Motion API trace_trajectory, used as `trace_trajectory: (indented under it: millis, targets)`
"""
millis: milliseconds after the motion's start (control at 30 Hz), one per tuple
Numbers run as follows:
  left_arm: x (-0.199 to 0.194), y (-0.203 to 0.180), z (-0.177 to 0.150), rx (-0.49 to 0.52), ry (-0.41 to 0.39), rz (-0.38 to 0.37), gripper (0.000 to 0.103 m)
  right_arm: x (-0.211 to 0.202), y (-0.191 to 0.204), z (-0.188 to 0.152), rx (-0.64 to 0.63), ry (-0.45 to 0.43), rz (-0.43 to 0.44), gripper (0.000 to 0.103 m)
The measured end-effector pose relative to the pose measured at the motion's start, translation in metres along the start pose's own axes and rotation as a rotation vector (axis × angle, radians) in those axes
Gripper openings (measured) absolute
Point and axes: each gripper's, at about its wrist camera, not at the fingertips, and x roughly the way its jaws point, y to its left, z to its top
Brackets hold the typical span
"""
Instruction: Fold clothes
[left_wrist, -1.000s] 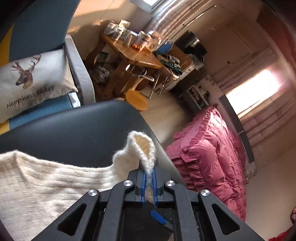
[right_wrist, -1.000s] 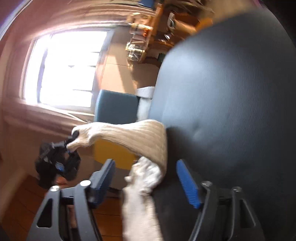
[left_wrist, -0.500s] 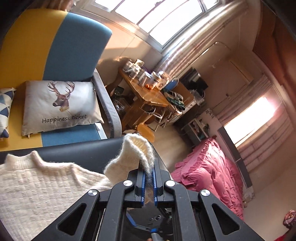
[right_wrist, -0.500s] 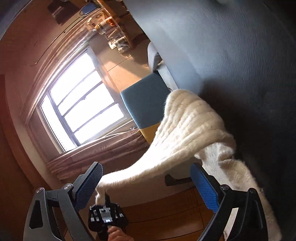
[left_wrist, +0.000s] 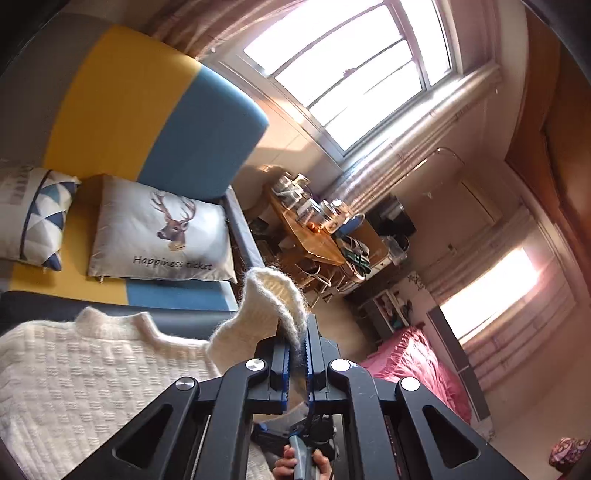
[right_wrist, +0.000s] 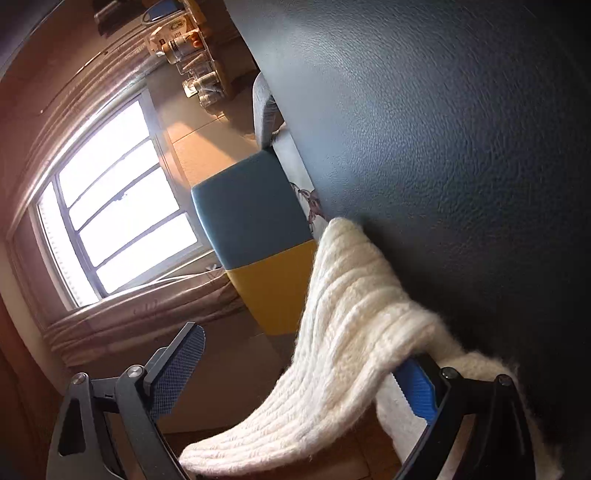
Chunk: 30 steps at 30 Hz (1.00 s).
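A cream knit sweater (left_wrist: 74, 387) lies on the dark leather-like table (left_wrist: 37, 302), collar toward the sofa. My left gripper (left_wrist: 295, 332) is shut on the sweater's sleeve cuff (left_wrist: 269, 299), which stands up above the pads. Below it a hand (left_wrist: 295, 465) holds the other gripper. In the right wrist view the ribbed sleeve (right_wrist: 351, 314) hangs off the table's edge (right_wrist: 443, 147) and runs across between my right gripper's (right_wrist: 299, 354) wide-apart blue pads. It drapes over the right finger (right_wrist: 417, 391). That gripper is open and grips nothing.
A yellow and blue sofa (left_wrist: 147, 110) with a deer cushion (left_wrist: 159, 236) stands behind the table. A cluttered wooden table (left_wrist: 310, 229) and a pink bed (left_wrist: 413, 365) lie farther off on the right. Bright windows fill the back wall.
The left gripper has risen with the cuff still in it, so more of the sofa and window shows. The right gripper has closed in on the sleeve, which now lies over its right finger.
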Motion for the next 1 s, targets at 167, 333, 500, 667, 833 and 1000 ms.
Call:
trace_trajectory:
  millis: [167, 333, 500, 667, 833, 1000]
  targets:
    - [-0.025, 0.08, -0.029, -0.082, -0.009, 0.13, 0.006, 0.0, 0.023, -0.007, -0.231, 0.017, -0.139, 0.099]
    - [-0.02, 0.184, -0.075, -0.234, 0.074, 0.308, 0.006, 0.005, 0.023, -0.019, -0.339, 0.068, -0.214, 0.097]
    - [-0.005, 0.251, -0.113, -0.35, 0.169, 0.335, 0.007, 0.01, 0.025, -0.026, -0.41, 0.105, -0.299, 0.097]
    - [-0.015, 0.282, -0.123, -0.543, 0.135, 0.245, 0.008, 0.02, 0.029, -0.033, -0.508, 0.145, -0.397, 0.097]
    - [-0.022, 0.245, -0.1, -0.368, 0.095, 0.162, 0.008, 0.024, 0.039, -0.046, -0.675, 0.153, -0.479, 0.097]
    - [-0.015, 0.235, -0.1, -0.242, 0.163, 0.276, 0.008, 0.025, 0.035, -0.049, -0.741, 0.183, -0.542, 0.092]
